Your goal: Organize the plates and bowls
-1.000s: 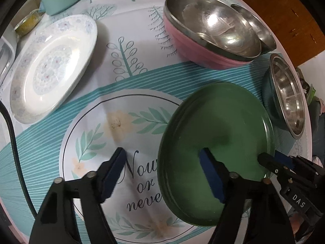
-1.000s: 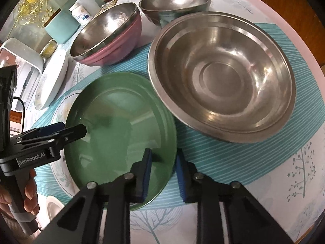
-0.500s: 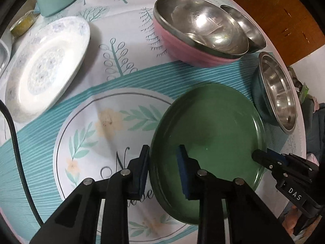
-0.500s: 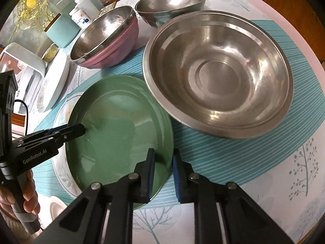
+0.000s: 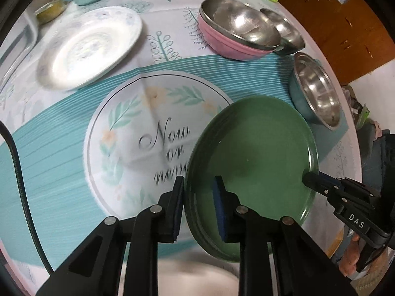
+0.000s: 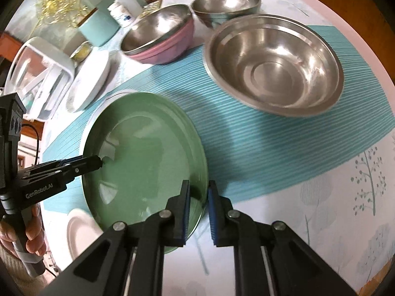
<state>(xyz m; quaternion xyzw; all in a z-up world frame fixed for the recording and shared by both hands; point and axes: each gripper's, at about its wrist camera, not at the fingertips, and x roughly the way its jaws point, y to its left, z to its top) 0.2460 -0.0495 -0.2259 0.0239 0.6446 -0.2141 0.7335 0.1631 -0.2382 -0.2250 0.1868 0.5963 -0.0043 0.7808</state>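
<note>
While the left gripper (image 5: 198, 206) pinches the green plate's (image 5: 256, 162) near rim between its fingers, the plate hangs tilted above the worktop (image 5: 61, 148), and the right gripper (image 6: 198, 213) clamps its opposite edge beside the large steel bowl (image 6: 274, 64).

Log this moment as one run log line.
left tool: shut on green plate | right tool: shut on green plate | plate: tilted

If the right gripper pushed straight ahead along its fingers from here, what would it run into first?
The right gripper is already clamped on the rim of the green plate, so it would just carry that along. Beyond the plate, the large steel bowl looks first in line, though depth is hard to judge.
</note>
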